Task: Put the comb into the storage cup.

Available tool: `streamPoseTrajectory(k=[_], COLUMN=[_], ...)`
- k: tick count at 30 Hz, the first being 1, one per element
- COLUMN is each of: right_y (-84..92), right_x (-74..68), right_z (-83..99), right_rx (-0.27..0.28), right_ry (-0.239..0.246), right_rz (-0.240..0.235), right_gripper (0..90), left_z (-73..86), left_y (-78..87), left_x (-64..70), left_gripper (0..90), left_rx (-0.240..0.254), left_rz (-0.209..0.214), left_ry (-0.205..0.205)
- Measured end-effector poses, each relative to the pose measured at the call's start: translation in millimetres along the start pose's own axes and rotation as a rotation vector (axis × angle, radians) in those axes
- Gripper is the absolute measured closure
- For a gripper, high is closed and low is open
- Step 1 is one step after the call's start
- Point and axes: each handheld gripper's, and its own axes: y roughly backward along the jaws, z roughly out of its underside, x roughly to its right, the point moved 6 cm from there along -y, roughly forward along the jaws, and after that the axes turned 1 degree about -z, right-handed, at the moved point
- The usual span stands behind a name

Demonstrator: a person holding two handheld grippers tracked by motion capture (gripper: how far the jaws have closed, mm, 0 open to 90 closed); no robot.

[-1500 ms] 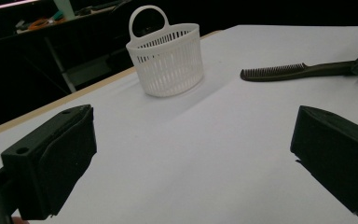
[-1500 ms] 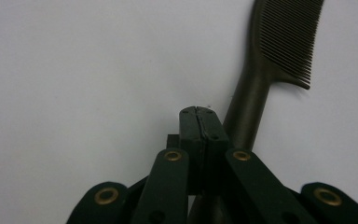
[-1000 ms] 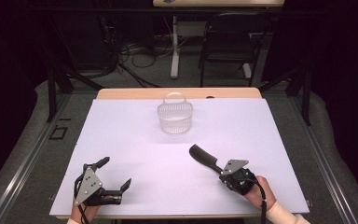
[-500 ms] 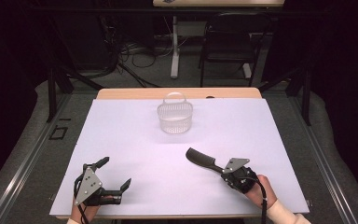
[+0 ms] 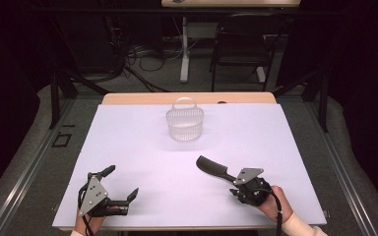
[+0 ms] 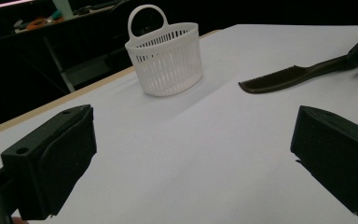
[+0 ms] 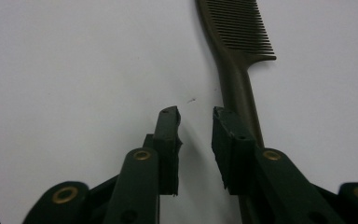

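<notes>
A dark comb (image 5: 211, 167) (image 6: 289, 74) lies on the white table, teeth end pointing toward the basket. Its handle (image 7: 240, 88) runs under and beside the right-hand jaw of my right gripper (image 5: 230, 178) (image 7: 196, 114). These jaws have just been opening; the narrow gap between them shows bare table, and the pads do not press on the comb. A white slotted basket (image 5: 184, 125) (image 6: 165, 60) with a loop handle stands upright at the table's far middle. My left gripper (image 5: 123, 182) (image 6: 193, 116) rests at the near left, jaws wide open, nothing between them.
The white table top (image 5: 128, 137) has a wooden strip along its far edge. Beyond it stand a dark chair (image 5: 241, 44), a table leg and floor cables. The person's hands hold the grippers at the near edge.
The right gripper's jaws have parted and let go of the comb, whose teeth end has sunk slightly onto the table. The left gripper has not moved.
</notes>
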Motion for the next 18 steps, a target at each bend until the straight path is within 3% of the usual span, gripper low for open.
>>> streamPoseTrajectory(k=[18], right_y=[6.1], right_x=[8.0], right_z=[-2.1], right_rx=[-0.045], right_ry=[-0.005], right_rz=[-0.003], right_gripper=[35.6], left_z=[-0.1], left_y=[-0.7], left_x=[0.2], left_gripper=[0.1], left_rx=[-0.002], left_rz=[0.0], left_ry=[-0.005])
